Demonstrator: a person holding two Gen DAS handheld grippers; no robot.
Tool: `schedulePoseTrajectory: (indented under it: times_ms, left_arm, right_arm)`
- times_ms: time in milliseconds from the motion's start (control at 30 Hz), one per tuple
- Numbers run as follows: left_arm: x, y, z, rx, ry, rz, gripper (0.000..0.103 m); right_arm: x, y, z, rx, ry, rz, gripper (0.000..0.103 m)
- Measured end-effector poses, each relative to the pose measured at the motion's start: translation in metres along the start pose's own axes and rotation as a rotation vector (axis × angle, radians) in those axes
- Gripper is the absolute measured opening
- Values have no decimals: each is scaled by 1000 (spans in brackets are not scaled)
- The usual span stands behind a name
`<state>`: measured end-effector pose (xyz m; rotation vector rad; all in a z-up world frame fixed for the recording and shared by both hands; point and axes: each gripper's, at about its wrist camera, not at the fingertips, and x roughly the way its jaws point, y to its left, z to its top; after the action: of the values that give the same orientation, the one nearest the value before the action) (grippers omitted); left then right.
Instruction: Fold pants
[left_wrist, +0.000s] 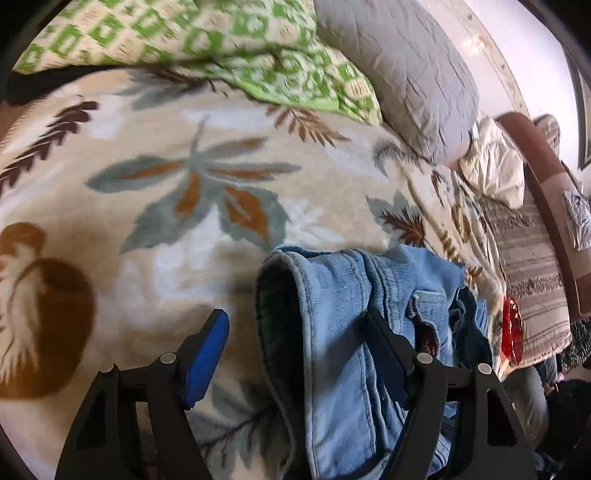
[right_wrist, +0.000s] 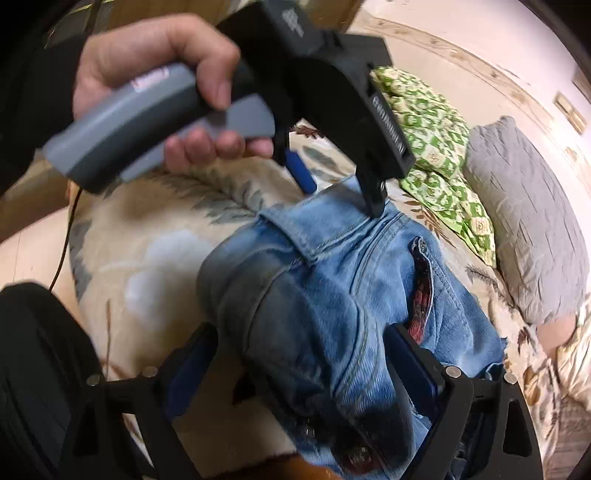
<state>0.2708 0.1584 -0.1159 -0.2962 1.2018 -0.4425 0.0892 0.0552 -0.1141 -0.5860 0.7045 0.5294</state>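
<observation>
Light blue denim pants (left_wrist: 347, 332) lie bunched in a folded heap on a leaf-patterned bed blanket (left_wrist: 166, 177). My left gripper (left_wrist: 295, 325) is open, its jaws wide apart around the near edge of the heap, its blue pad (left_wrist: 207, 354) clear of the cloth. In the right wrist view the pants (right_wrist: 332, 295) fill the middle. My right gripper (right_wrist: 299, 350) is open with the jaws either side of the denim fold. The left gripper (right_wrist: 340, 192), held by a hand, shows at the far edge of the pants.
A green patterned cloth (left_wrist: 221, 40) and a grey pillow (left_wrist: 406, 74) lie at the head of the bed. A cream bag (left_wrist: 498, 166), a striped cloth (left_wrist: 532, 273) and a red object (left_wrist: 513, 332) are at the right. A cable (right_wrist: 70, 236) hangs at the left.
</observation>
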Motion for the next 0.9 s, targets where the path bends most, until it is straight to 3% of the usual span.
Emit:
schedulePoseTrajectory:
  times_ms: [33, 67, 100, 133, 167, 300, 600, 633, 767, 900]
  left_arm:
    - [3, 0, 1, 10, 9, 4, 76]
    - [5, 0, 0, 23, 11, 4, 69]
    - [6, -1, 0, 41, 7, 3, 56]
    - [7, -3, -1, 66, 16, -10, 30]
    - [8, -3, -2, 72, 22, -15, 22]
    - [3, -15, -7, 134, 0, 9, 17]
    - [-38, -60, -17, 237, -91, 43, 11]
    - [-45, -70, -18, 259, -99, 39, 5]
    - [-67, -124, -23, 364, -124, 45, 5]
    - [-69, -171, -28, 453, -114, 70, 5]
  right_arm:
    - [3, -1, 1, 16, 0, 8, 90]
    - [6, -4, 0, 37, -1, 15, 86]
    - [8, -5, 0, 53, 1, 22, 80]
    - [9, -6, 0, 60, -1, 23, 76]
    - [9, -7, -1, 66, -9, 17, 67]
    - [6, -17, 1, 113, -29, 21, 43]
    - [-24, -35, -5, 234, -117, 19, 34]
    - [-30, -39, -7, 264, -134, 23, 33]
    - [-59, -63, -26, 443, -232, 58, 24]
    - [-85, -91, -58, 632, -296, 90, 23]
